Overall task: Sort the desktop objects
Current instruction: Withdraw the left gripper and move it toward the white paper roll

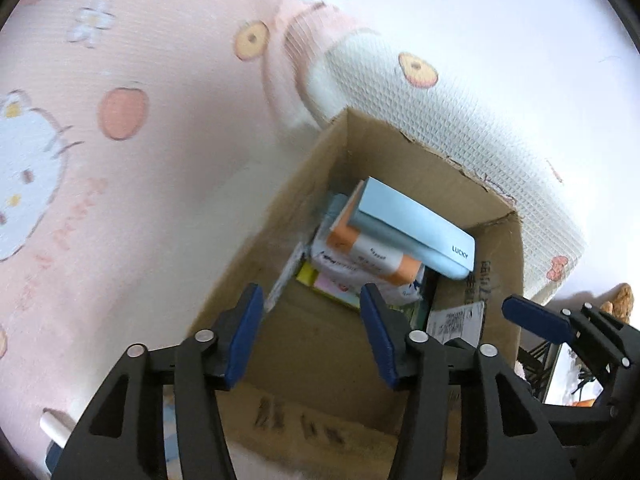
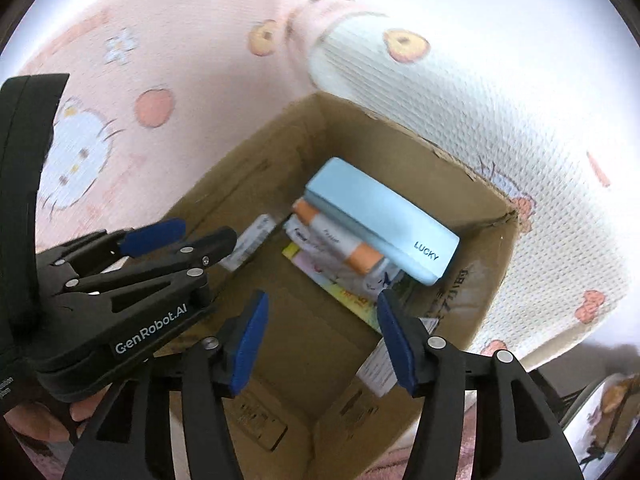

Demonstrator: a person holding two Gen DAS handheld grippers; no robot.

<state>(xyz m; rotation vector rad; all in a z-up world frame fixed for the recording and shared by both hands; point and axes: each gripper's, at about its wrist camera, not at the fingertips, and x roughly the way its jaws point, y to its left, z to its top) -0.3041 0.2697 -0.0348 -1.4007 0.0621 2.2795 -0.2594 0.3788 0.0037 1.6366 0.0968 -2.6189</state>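
Note:
An open cardboard box stands below both grippers. Inside lies a light blue case marked LUCKY on top of an orange and white packet, a white tissue pack and colourful sticky notes. My left gripper is open and empty above the box; it also shows in the right wrist view. My right gripper is open and empty above the box; one of its fingers shows in the left wrist view.
A pink cartoon-print cloth and a white cartoon-print roll surround the box. A white tube lies at lower left. A white label sticks to the box's inner wall.

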